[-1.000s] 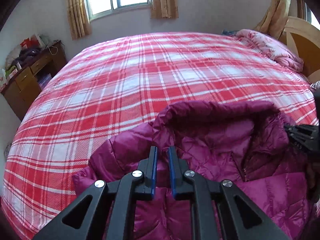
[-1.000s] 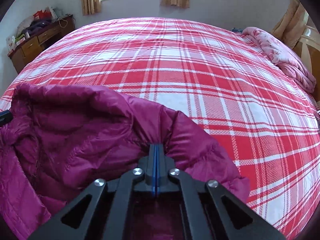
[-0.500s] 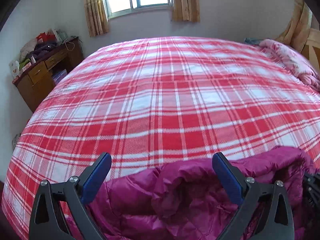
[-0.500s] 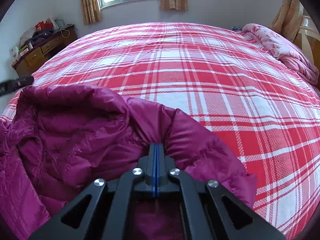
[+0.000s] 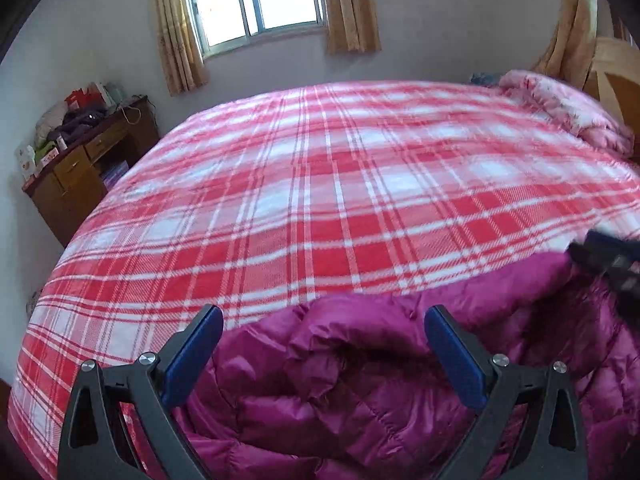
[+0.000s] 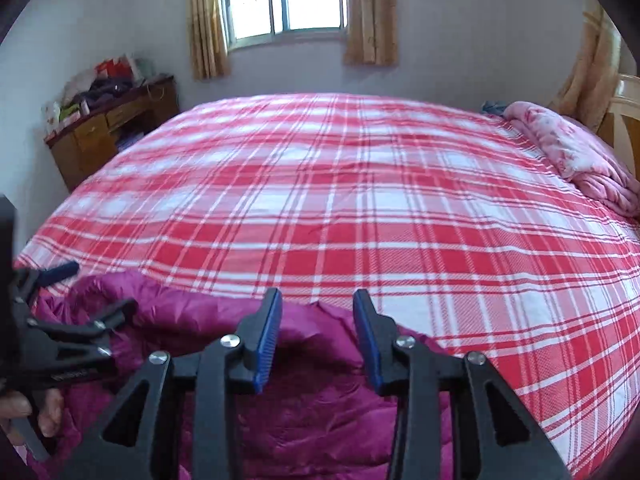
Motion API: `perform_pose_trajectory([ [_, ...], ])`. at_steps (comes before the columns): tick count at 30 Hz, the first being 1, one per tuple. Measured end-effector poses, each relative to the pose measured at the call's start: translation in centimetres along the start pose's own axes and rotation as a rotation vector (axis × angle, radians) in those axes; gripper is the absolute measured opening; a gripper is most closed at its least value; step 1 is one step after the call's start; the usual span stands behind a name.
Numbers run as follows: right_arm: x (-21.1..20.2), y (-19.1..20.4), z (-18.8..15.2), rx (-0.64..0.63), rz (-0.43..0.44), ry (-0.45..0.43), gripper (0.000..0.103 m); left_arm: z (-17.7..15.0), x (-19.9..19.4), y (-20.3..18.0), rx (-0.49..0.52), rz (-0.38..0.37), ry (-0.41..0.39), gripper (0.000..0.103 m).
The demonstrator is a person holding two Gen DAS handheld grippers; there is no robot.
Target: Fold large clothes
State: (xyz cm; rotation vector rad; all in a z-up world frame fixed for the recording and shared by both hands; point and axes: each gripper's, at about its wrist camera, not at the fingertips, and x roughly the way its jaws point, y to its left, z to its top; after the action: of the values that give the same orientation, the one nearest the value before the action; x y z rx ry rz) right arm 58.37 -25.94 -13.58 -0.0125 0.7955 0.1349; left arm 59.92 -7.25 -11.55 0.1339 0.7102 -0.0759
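Observation:
A magenta quilted puffer jacket (image 5: 380, 392) lies bunched at the near edge of the bed; it also shows in the right wrist view (image 6: 312, 412). My left gripper (image 5: 322, 316) is wide open above the jacket, holding nothing. My right gripper (image 6: 317, 300) is open above the jacket's far edge, with nothing between its blue pads. The left gripper's body shows at the left of the right wrist view (image 6: 68, 344). The right gripper's tip shows at the right edge of the left wrist view (image 5: 608, 264).
The bed carries a red and white plaid cover (image 5: 340, 200). A pink quilt (image 6: 576, 160) lies bunched at the far right by the wooden headboard (image 5: 616, 76). A wooden desk (image 5: 80, 176) with clutter stands at the left wall under a window (image 5: 260, 0).
Both grippers have let go of the jacket: the left opened half a second ago, the right opened just now. Both have lifted, and the jacket has dropped onto the bed.

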Motion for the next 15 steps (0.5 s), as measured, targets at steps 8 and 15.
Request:
perform_pose_trajectory([
  [8,2.0,-2.4,-3.7,0.067,0.01,0.069,0.043,0.1,3.6,-2.5,-0.028,-0.144,0.142,0.101],
  [15,2.9,-2.4,-4.5,0.084,0.027,0.071,0.047,-3.1,6.7,-2.9,-0.027,-0.121,0.22,0.102],
])
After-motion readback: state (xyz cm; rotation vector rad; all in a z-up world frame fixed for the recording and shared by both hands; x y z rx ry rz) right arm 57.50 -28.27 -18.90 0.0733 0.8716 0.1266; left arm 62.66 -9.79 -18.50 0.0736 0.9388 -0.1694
